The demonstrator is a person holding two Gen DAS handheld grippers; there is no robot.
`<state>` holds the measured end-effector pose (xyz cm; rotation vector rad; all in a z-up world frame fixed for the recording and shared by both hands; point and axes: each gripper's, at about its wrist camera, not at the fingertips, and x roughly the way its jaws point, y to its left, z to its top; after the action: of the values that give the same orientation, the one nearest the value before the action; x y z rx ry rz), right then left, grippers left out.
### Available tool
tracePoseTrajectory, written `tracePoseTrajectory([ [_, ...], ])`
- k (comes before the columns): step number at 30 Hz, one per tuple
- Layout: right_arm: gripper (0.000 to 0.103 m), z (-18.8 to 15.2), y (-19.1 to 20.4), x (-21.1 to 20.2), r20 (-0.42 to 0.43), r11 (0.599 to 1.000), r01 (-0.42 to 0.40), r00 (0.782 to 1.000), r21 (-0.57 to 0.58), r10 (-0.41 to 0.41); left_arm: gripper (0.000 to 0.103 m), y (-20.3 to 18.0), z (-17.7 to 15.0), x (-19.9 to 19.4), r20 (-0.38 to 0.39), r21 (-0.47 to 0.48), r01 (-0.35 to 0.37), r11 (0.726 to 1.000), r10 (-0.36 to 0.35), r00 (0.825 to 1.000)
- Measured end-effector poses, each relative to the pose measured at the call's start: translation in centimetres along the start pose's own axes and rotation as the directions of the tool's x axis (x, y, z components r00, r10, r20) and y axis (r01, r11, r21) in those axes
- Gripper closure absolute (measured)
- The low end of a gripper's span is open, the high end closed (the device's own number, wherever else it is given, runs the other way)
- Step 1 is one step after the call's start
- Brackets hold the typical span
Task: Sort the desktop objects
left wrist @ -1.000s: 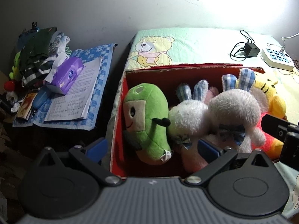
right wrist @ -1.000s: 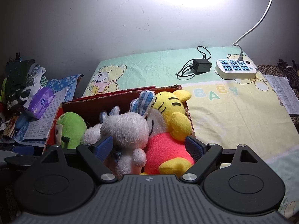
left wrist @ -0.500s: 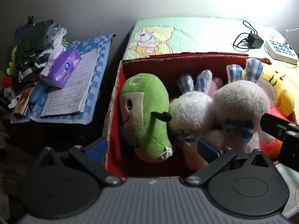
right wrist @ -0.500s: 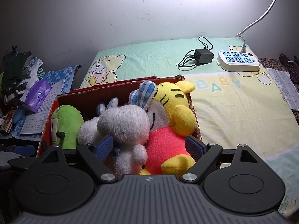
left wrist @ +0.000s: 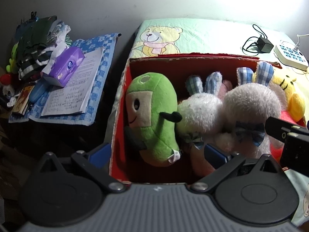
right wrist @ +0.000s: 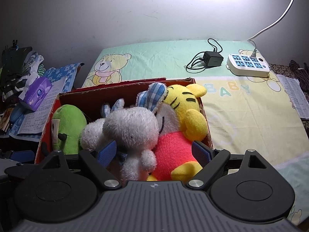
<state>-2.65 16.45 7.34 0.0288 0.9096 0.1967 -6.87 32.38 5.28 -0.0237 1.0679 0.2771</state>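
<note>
Two grippers hover over the near edge of a red cardboard box (right wrist: 123, 88), both with jaws spread wide and nothing clasped. Left gripper (left wrist: 157, 151): its blue pads straddle the box's near left corner, one pad outside the wall, the other low inside by the white plush rabbits. Right gripper (right wrist: 153, 152): its pads flank the front white plush rabbit (right wrist: 133, 129) and the yellow tiger plush in a pink shirt (right wrist: 179, 123) without visibly pressing either. Box contents, left to right: a green plush figure (left wrist: 152, 116) leaning on the left wall, two white rabbits with blue-checked ears, the front one overlapping the second white rabbit (left wrist: 200, 108), then the tiger against the right wall. The box rests on a bear-print baby blanket (right wrist: 241, 112). Farther back on the blanket lie a black charger with coiled cable (right wrist: 211, 59) and, just beside it, a white power strip (right wrist: 248, 65). Well left of the box, on a blue checked cloth (left wrist: 96, 81), sit a purple tissue pack (left wrist: 66, 65), written sheets and piled clothing.
</note>
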Motion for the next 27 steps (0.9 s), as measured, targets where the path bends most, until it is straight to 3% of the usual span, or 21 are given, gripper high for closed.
tracePoseTrajectory([
  [27, 0.016, -0.61, 0.35, -0.10, -0.012, 1.000, 0.003, 1.000, -0.018, -0.004, 0.001, 0.10, -0.85, -0.62, 0.011, -0.019, -0.006, 1.000, 0.007, 1.000],
])
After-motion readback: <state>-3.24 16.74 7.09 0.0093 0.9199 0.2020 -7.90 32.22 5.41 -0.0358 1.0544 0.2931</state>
